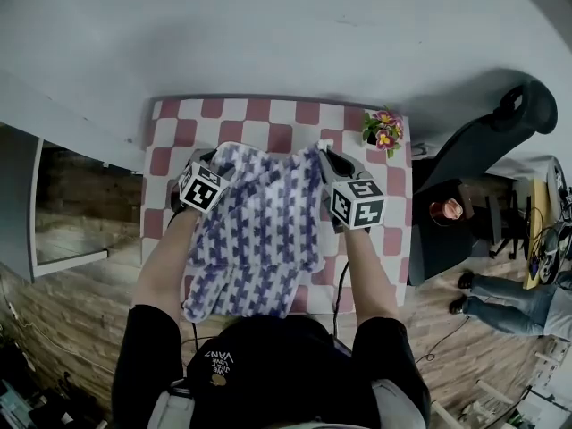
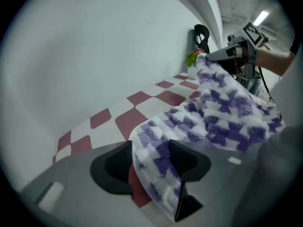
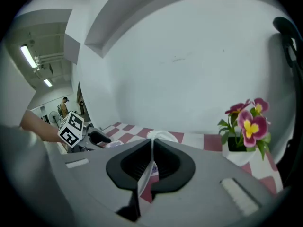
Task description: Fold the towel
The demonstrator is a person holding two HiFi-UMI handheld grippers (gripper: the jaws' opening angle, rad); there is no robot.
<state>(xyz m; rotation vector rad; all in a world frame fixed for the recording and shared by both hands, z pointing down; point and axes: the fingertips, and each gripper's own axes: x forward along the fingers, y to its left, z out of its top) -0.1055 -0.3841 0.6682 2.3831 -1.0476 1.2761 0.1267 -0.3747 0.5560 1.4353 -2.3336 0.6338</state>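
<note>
Both forearms (image 1: 165,257) reach forward; the left gripper (image 2: 150,145) holds its jaws apart, the right gripper (image 3: 151,143) pinches the purple-and-white fluffy towel (image 1: 259,231).

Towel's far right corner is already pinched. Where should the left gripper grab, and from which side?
Grip the towel at its far left corner, coming from its left edge: that edge already lies between the open jaws of the left gripper, opposite the corner the right gripper pinches.

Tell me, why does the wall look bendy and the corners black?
Left gripper view and right gripper view: a wide round lens curves the wall and blacks out the corners; head view: the table bends only slightly; right gripper view: ceiling lights glare.
</note>
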